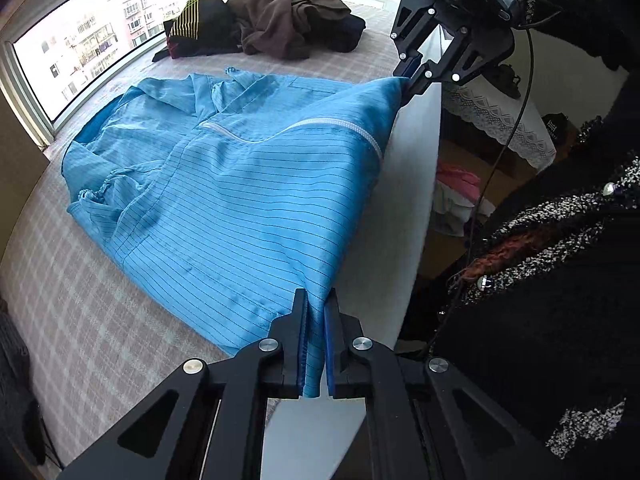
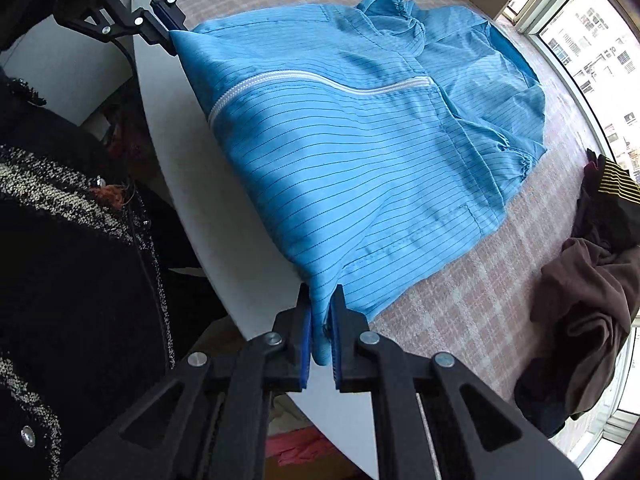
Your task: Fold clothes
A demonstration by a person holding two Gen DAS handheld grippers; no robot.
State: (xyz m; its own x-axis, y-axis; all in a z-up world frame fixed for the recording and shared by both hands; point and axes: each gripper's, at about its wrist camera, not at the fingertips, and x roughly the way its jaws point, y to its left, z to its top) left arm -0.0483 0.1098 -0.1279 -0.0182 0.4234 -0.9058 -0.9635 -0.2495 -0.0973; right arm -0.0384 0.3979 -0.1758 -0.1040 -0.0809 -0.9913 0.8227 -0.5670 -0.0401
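A blue pinstriped jacket (image 1: 224,200) with a white zipper (image 1: 332,124) lies on the checked bed cover, its near hem lifted. My left gripper (image 1: 316,300) is shut on one corner of that hem. My right gripper (image 1: 408,76) shows at the top right of the left wrist view, clamped on the other corner. In the right wrist view the same jacket (image 2: 360,152) stretches between my right gripper (image 2: 322,296), shut on the near corner, and my left gripper (image 2: 170,38) at the upper left. The hem hangs taut above the bed's white edge (image 2: 208,200).
A pile of dark clothes (image 1: 276,24) lies at the far side of the bed by the window, with a brown garment (image 2: 588,320) on it. A person in a black speckled top (image 1: 560,280) stands at the bed's edge. A lace-covered table (image 1: 500,120) is beyond.
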